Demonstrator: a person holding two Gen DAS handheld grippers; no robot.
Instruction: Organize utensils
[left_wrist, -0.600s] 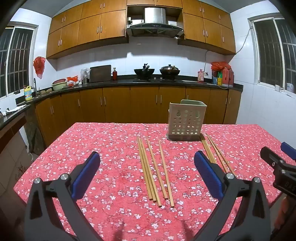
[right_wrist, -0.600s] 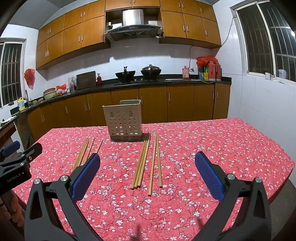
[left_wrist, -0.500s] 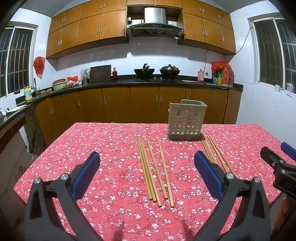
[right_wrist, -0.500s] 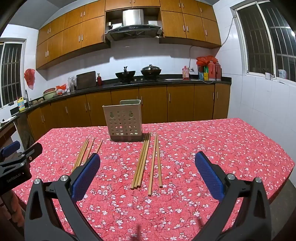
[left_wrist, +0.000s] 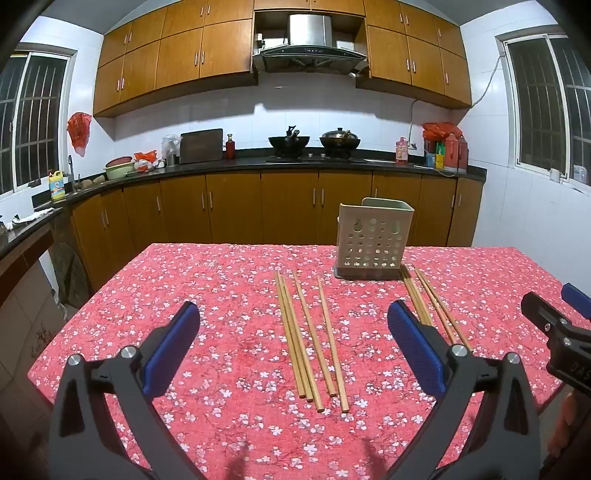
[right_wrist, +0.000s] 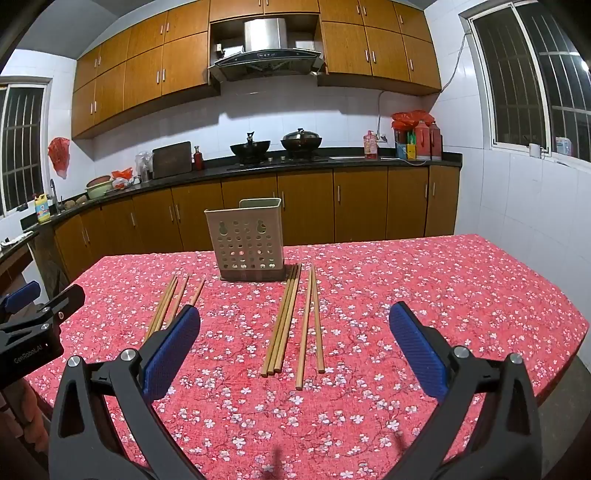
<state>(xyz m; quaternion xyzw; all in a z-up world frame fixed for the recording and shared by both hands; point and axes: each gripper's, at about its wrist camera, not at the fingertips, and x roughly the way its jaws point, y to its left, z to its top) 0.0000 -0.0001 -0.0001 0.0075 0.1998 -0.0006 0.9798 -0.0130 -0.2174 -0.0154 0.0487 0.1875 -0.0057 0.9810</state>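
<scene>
Left claw (left_wrist: 293, 339): jaws spread fully wide, nothing between the blue pads (left_wrist: 171, 345), held above the near edge of the tabletop (left_wrist: 184, 280) and tilted slightly downward.

Right claw (right_wrist: 294, 341): likewise fully spread and empty, same downward tilt, beside the left one.

Tabletop carries a red floral cloth. A beige perforated utensil holder (left_wrist: 373, 240) stands upright toward the far side, at 1 o'clock from the left claw and 11 o'clock from the right.

Left group of chopsticks (left_wrist: 310, 334): lying flat at 12 o'clock from the left claw, roughly parallel, near ends toward the camera.

Right group of chopsticks (right_wrist: 295, 321): lying flat at 12 o'clock from the right claw, far ends just beside the holder's base.

Neither claw touches any chopstick.
</scene>
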